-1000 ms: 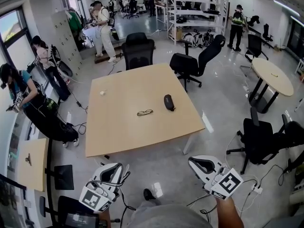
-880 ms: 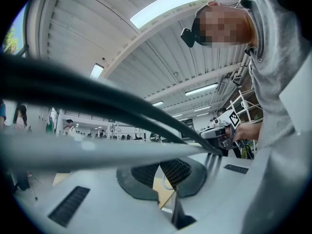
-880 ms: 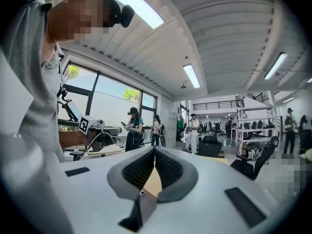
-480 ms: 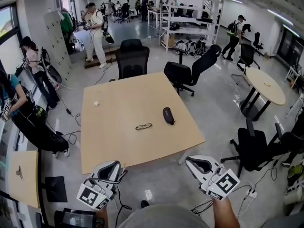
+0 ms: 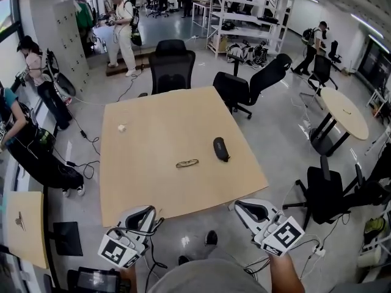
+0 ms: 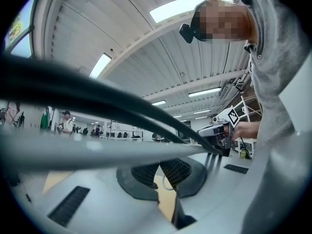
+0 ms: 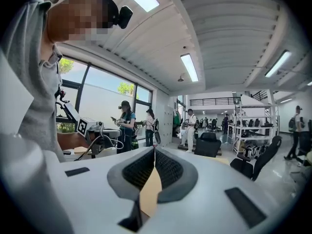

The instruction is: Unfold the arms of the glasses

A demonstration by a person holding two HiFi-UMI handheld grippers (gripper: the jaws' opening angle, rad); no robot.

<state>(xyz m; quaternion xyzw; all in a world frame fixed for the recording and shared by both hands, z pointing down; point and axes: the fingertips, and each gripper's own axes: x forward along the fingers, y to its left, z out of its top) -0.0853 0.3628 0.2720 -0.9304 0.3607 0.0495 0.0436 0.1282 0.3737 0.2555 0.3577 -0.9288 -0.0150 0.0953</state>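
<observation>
Looking down in the head view, the glasses (image 5: pixel 187 163) are lying near the middle of the counter (image 5: pixel 140 182), just beside a dark case (image 5: pixel 220 149). They are too small here to show how their arms are sitting. The left tongs (image 5: pixel 142 215) and right tongs (image 5: pixel 245 209) are hanging short of the counter's near edge, well apart from the glasses. Both are pointing roughly forward, low in front of the person's body. As I am judging it, the light frame is likely to be the trouble. A one-sided push on a thin arm could be sliding it across the smooth top or into the case instead of opening it.

In the left gripper view, the left tongs are sitting together with nothing between them, pointing about level. A dark cable (image 6: pixel 97 101) is crossing close to the lens and could be snagging during a reach.

In the right gripper view, the right tongs are pressing together, empty, tilting slightly downward.
</observation>
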